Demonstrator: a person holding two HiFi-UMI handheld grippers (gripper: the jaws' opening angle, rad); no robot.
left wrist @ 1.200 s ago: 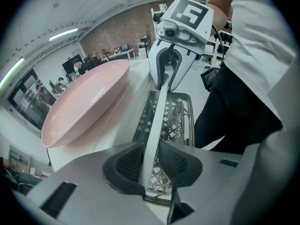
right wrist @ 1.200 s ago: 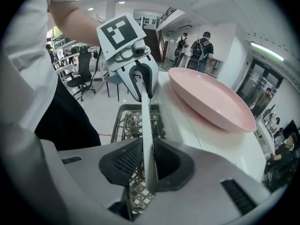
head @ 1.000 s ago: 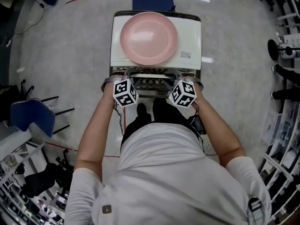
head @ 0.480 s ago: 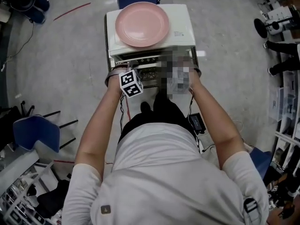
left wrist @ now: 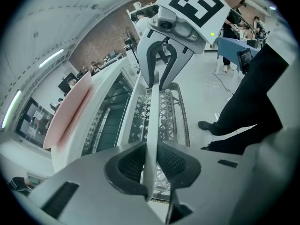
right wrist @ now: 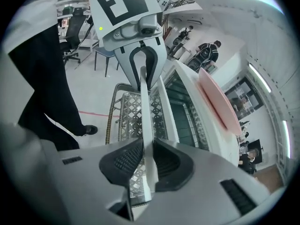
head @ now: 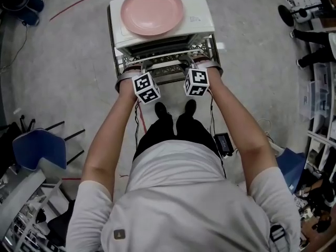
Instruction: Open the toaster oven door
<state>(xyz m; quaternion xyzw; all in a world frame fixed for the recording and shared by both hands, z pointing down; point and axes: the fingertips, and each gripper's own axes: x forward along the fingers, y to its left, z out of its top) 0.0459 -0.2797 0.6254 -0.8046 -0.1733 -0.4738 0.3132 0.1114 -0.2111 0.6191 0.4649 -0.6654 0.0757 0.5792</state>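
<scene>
A white toaster oven (head: 200, 18) carries a pink plate (head: 152, 3) on its top and stands on a wire rack (head: 169, 75). Its door (head: 157, 46) hangs partly open, showing a dark gap below the top. The left gripper (head: 140, 69) and the right gripper (head: 191, 64) both hold the door handle (head: 166, 65), one near each end. In the left gripper view the pale handle bar (left wrist: 152, 121) runs between the closing jaws of the left gripper (left wrist: 151, 165), pads pressed on it, with the right gripper (left wrist: 159, 74) at the far end. The right gripper view mirrors this: handle bar (right wrist: 146, 121), right gripper (right wrist: 149, 161), left gripper (right wrist: 144, 74).
The person's shoes (head: 174, 110) stand just before the rack. A black device (head: 223, 143) with a cable lies on the floor at the right. A blue chair (head: 37, 143) is at the left, shelving at the lower left, other people's feet (head: 307, 35) at the far right.
The door has swung further open, and a dark gap now shows under the oven top. Both grippers have come down and towards the person with the handle. The head camera has tilted.
</scene>
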